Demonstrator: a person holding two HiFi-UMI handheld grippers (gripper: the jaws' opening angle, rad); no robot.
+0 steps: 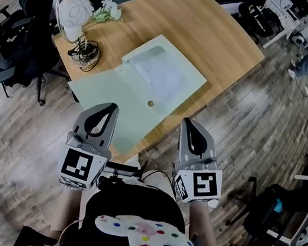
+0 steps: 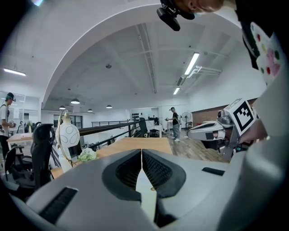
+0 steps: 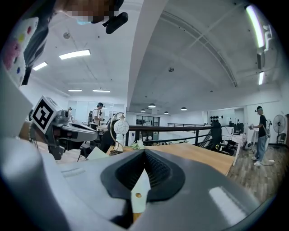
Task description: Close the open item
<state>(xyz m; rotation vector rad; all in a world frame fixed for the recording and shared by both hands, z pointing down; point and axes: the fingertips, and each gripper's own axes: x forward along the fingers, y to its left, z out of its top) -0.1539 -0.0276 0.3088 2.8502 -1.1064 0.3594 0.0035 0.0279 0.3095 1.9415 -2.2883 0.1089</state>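
- Grey-shelled left gripper (image 1: 112, 107), black teardrop-shaped pad, white cube (image 1: 82, 166) with black square markers.
- The right gripper (image 1: 187, 121) looks alike, with its own marker cube (image 1: 202, 187).
- Black top (image 1: 126, 201), white patch (image 1: 144, 235) with coloured dots.

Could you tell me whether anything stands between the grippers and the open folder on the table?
Nothing visible does. The left gripper and right gripper, both shut and empty, hover at the table's near edge, beside the pale green folder's open flap. The white lamp and coiled cable sit off to the left.
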